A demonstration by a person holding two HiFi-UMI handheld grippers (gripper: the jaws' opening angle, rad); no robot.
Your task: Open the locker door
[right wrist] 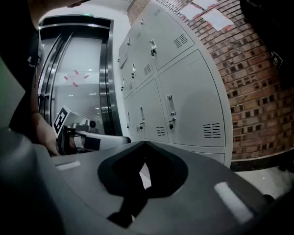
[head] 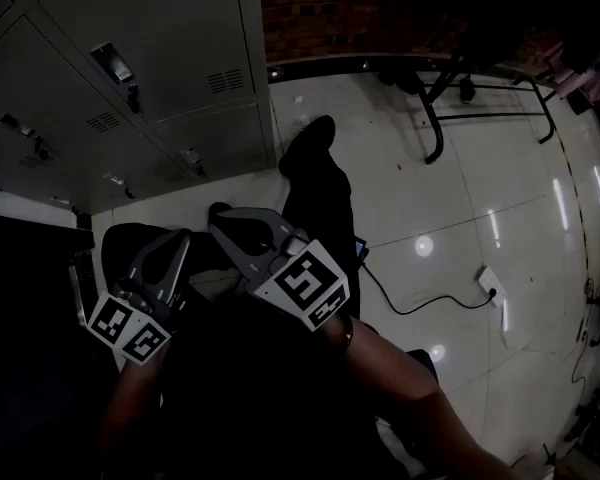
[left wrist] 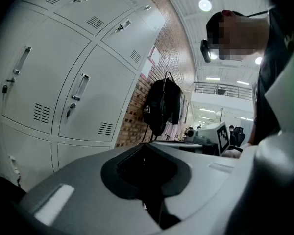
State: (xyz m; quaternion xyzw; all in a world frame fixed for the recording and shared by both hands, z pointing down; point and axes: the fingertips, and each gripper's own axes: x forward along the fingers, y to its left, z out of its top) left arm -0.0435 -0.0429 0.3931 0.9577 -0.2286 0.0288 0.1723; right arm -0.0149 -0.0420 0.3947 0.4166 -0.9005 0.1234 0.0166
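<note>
Standing on one big glossy tiled floor [head: 460,198], we're facing one bank of grey lockers [head: 150,38]. It's sitting up and to the left of us, and every door we're seeing on it is lying flush and shut. The exact door count is getting lost at the edges of the views. One brick wall [head: 360,13] is running off to the right of the lockers.

We're holding two grippers low in front of our body, side by side, both pointing toward the lockers but well apart from them. The left gripper [head: 180,240] is keeping its jaws pressed together on nothing, and the right gripper [head: 218,218] is doing exactly the same. Each one is carrying one marker cube, so two cubes total, left cube [head: 128,328] and right cube [head: 310,286].

One dark-trousered leg [head: 315,183] is stretching out between the grippers and the lockers. One black metal frame [head: 435,118] is standing off to the right. One black bag [left wrist: 161,104] is hanging near the brick in the left gripper view. One black cable [head: 420,303] is snaking across the floor to one small white socket [head: 490,286].
</note>
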